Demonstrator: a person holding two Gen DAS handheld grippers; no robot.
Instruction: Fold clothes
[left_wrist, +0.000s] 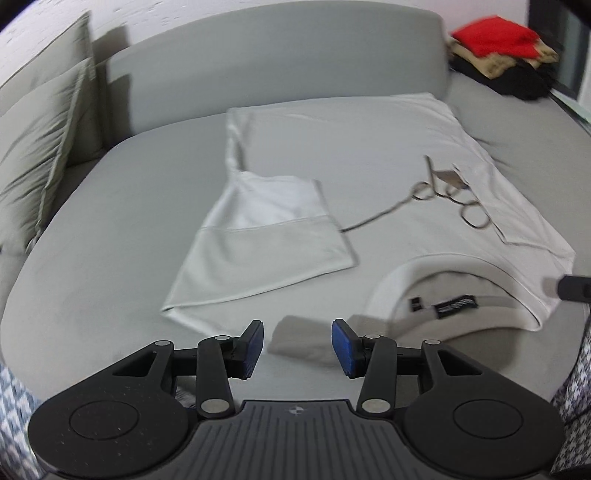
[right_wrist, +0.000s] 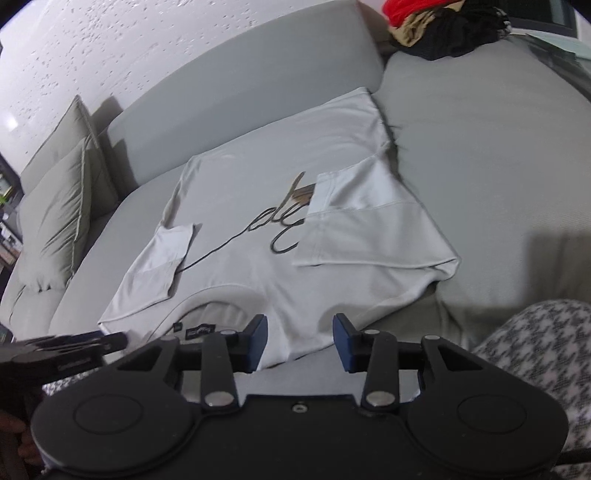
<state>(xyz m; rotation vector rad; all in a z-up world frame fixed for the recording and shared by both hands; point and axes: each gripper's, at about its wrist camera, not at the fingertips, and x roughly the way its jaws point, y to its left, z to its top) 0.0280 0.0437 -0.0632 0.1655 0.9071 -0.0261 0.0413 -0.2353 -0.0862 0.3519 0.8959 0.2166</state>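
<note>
Both hand-held grippers (left_wrist: 297, 349) (right_wrist: 300, 343) spread empty, white T-shirt (right_wrist: 266, 206) flat, collar nearest, hem toward backrest (right_wrist: 236, 92)

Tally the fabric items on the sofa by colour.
White T-shirt: 1
Red garment: 1
Tan garment: 1
Black garment: 1
Grey cushions: 2
Total: 6

A white T-shirt (right_wrist: 255, 177) lay flat, front up, on the grey sofa seat (right_wrist: 480, 155), collar nearest and hem toward the backrest. Both short sleeves were folded inward over its chest, partly covering a dark cursive print (right_wrist: 284, 225). Two small black labels showed inside the neckline.
</note>
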